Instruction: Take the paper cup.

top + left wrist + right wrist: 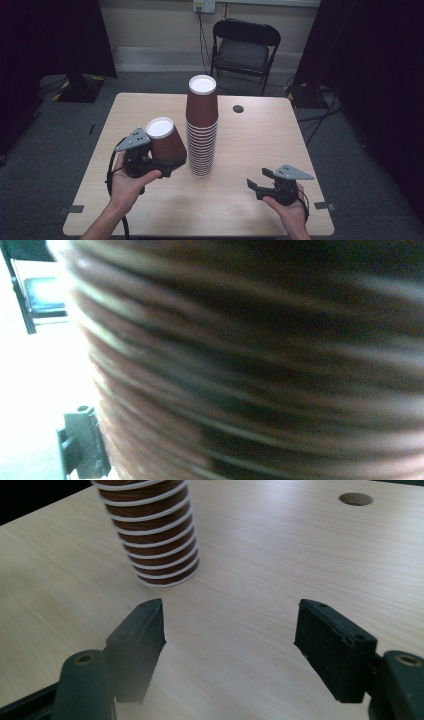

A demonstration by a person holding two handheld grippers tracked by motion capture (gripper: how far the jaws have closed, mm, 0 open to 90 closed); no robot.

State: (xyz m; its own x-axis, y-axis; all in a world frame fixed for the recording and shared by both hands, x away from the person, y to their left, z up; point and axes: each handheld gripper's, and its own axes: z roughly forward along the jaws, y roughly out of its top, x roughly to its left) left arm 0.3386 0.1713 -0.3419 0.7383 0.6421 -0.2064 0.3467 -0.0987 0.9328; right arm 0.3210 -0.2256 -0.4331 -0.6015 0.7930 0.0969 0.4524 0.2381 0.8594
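Note:
A tall stack of upside-down brown paper cups [202,125] stands mid-table; its lower part appears in the right gripper view [152,535]. My left gripper [165,162] is shut on a single brown cup [166,140], held tilted just left of the stack, white base up. That cup [260,365] is a brown blur right in front of the left gripper's camera. My right gripper [256,185] rests low near the front right of the table, open, its jaws [230,640] wide apart with bare wood between them, pointing toward the stack.
The light wooden table [260,145] has a round cable hole [238,108] behind and right of the stack. A black folding chair [245,50] stands beyond the far edge. Dark curtains hang on both sides.

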